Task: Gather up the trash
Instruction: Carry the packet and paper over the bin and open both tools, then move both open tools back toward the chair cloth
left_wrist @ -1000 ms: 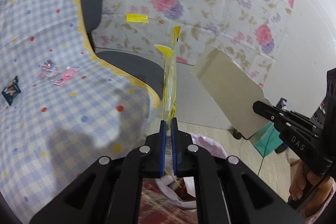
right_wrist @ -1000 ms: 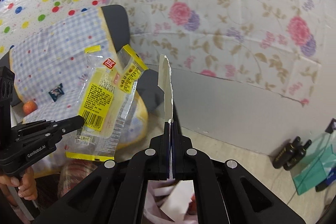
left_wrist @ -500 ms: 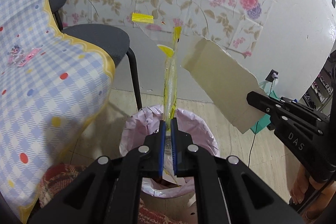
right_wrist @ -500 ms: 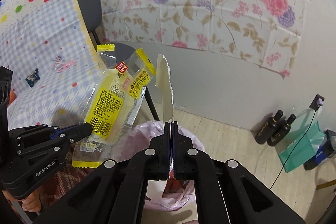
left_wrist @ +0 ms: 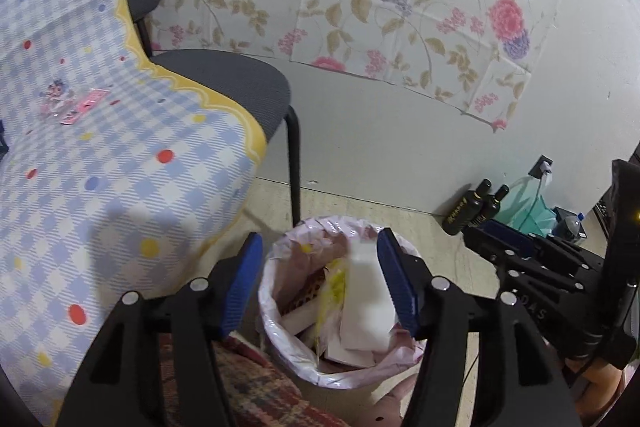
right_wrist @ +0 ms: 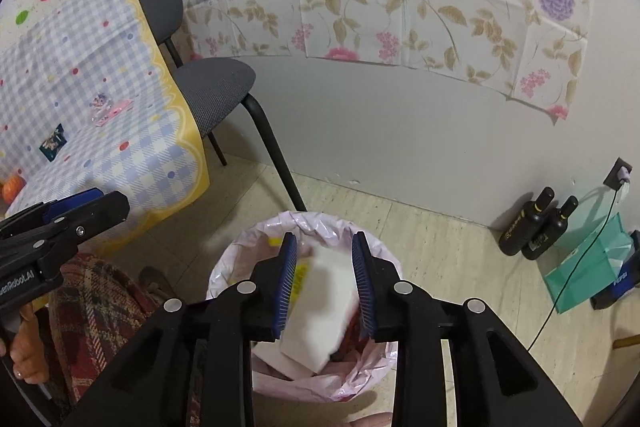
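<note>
Trash, a pale cardboard sheet (right_wrist: 320, 303) and yellow plastic wrapper (left_wrist: 334, 287), now released into the pink-lined bin (left_wrist: 276, 307) at 6 o'clock; left gripper (left_wrist: 320, 283) and right gripper (right_wrist: 325, 283) both spread apart, empty.

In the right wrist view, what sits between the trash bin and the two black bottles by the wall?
Only bare tiled floor. The right wrist view shows nothing lying between the pink-lined trash bin and the black bottles; the left wrist view agrees.
</note>
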`<state>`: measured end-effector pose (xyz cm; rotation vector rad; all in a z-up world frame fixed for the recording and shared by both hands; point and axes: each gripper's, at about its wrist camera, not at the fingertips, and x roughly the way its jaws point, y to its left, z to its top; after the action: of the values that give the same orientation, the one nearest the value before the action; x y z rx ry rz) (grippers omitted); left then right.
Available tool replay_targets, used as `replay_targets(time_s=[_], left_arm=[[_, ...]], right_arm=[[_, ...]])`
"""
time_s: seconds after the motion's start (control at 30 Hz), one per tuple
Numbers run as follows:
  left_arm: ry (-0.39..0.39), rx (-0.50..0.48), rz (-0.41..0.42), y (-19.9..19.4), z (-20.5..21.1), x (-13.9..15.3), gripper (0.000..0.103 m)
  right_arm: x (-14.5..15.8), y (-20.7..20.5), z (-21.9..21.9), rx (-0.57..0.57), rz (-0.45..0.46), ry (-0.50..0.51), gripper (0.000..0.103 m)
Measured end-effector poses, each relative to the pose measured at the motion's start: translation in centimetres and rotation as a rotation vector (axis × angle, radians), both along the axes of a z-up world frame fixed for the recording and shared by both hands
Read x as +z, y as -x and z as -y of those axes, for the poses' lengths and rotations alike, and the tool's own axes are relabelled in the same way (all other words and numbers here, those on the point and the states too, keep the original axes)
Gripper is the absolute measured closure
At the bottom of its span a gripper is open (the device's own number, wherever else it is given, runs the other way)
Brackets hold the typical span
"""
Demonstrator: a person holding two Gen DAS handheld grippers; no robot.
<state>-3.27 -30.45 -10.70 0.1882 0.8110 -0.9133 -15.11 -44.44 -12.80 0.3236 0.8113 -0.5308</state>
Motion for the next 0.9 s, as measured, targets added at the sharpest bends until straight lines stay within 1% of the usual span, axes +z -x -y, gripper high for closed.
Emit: replay_targets(time_s=[0.2,0.37,0.53,0.7,0.87,0.9], left_arm=[[-0.005,0.067,0.041,-1.3,-1.5,0.8,0.045],[-0.008,0.114,0.084,-2.1,-3.2,1.5,0.044],[-0.007,0.160,0.115,-3.0,-5.1,2.3,0.044],[-0.003,0.200,0.144,-4.1,-7.7,3.7,0.044],[-0.024,0.286,0.171,-5.9,-10.9,5.5,0.043],[-0.026,0.302,0.179,-6.3,-11.5,5.8,0.041]], right_arm=[[1.9,-0.8,-0.6,0.032,0.050,0.021,0.072],[3.8,-2.1,-1.7,0.080,0.139,0.031,0.072],[5.2,-4.6,-3.1,0.142,0.180,0.026,0.072],[7.1,-6.7,-4.5,0.211,0.217,0.009,0.072],[9.3,-9.2,-6.2,0.286,0.250,0.014,0.072],[9.9,-9.9,-6.7,0.304,0.259,0.018,0.072]])
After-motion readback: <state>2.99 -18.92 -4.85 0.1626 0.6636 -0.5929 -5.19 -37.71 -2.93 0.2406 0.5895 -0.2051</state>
